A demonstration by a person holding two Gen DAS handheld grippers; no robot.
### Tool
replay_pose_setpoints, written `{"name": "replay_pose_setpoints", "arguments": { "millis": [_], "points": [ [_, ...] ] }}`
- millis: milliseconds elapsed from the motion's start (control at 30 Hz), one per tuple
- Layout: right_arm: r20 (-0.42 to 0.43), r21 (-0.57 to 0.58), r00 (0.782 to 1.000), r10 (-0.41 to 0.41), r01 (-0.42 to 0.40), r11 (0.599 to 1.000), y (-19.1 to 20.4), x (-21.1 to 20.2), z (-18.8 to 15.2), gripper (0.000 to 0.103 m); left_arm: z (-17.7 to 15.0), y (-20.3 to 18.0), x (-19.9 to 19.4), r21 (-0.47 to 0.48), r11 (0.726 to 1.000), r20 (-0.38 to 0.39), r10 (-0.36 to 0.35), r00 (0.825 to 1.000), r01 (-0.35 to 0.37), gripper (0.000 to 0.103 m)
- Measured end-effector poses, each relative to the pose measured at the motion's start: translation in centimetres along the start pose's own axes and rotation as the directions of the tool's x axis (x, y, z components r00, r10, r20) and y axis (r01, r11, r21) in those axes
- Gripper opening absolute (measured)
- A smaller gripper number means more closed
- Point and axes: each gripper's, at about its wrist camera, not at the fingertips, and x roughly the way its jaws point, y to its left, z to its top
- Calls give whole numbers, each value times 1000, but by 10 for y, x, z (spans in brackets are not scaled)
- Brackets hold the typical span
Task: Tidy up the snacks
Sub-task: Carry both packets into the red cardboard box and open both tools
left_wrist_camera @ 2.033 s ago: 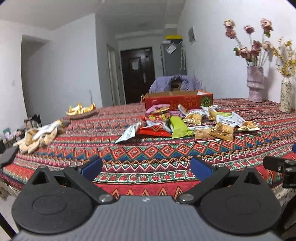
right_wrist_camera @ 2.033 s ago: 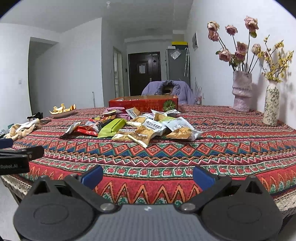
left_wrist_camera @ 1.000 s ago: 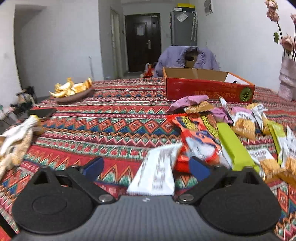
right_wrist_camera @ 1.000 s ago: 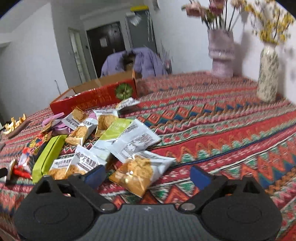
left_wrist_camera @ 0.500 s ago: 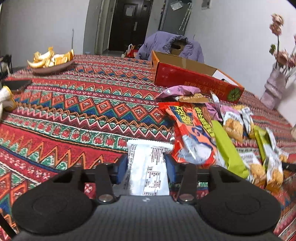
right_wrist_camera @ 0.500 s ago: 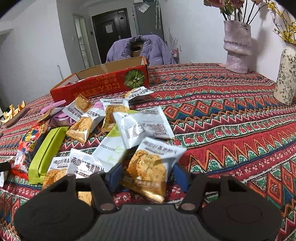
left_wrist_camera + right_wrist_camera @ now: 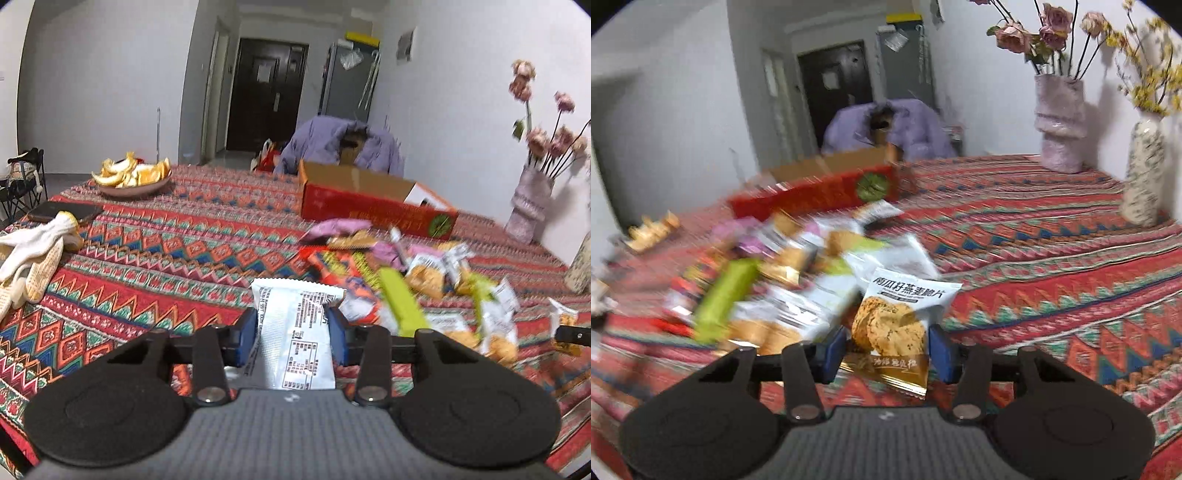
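A: Left wrist view, report.

B: The left gripper [image 7: 293,334] is clamped on a white snack packet [image 7: 295,339], printed back facing up, both blue pads pressed against its sides. The packet is clear of the patterned tabletop [image 7: 155,266]. Ahead and to the right lies the snack pile [image 7: 406,280], blurred, with a green bar [image 7: 400,302] and an orange-red bag [image 7: 343,277] nearest the packet. Beyond the pile stands an open red cardboard box [image 7: 373,206].

A: Anything else on that side?

B: A dish of orange peel [image 7: 131,179] at far left, white gloves [image 7: 33,258] at the left edge with a dark phone [image 7: 64,212] just behind them, a pink vase [image 7: 530,205] at the right.

A: Right wrist view.

B: The right gripper [image 7: 888,350] grips an oat-crisp packet [image 7: 897,321], picture side up, pads on both edges, lifted off the cloth. The rest of the pile sits directly behind and to the left of it, heavily blurred. The red box is behind that again. To the right the cloth is bare up to the pink vase and a speckled vase [image 7: 1143,173].
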Motion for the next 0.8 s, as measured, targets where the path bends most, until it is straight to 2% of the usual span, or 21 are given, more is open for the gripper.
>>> {"name": "replay_pose_setpoints", "arguments": {
  "millis": [133, 233, 433, 533, 600, 733, 800],
  "points": [
    [51, -65, 996, 76, -72, 995, 9, -12, 28, 48, 26, -16, -7, -11, 998, 50, -63, 997, 64, 41],
    [83, -122, 987, 136, -125, 985, 14, -16, 63, 48, 63, -25, -3, -26, 993, 73, -110, 991, 112, 41],
    [80, -214, 977, 196, -175, 961, 21, 13, 158, 48, 154, -41, 45, 1, 994, 63, -111, 992, 112, 41],
    [55, -250, 973, 225, -205, 946, 26, 41, 216, 48, 198, -48, 79, 8, 996, 60, -84, 995, 83, 41],
    [37, -276, 974, 221, -203, 939, 33, 62, 248, 48, 225, -55, 104, 18, 996, 54, -89, 995, 89, 42],
    [-68, -291, 973, 221, -231, 928, 47, 131, 316, 48, 271, -68, 168, 35, 996, -4, -86, 996, 86, 42],
    [-107, -313, 975, 195, -219, 924, 56, 169, 339, 48, 289, -73, 206, 42, 996, -47, -77, 996, 79, 42]
  ]
}}
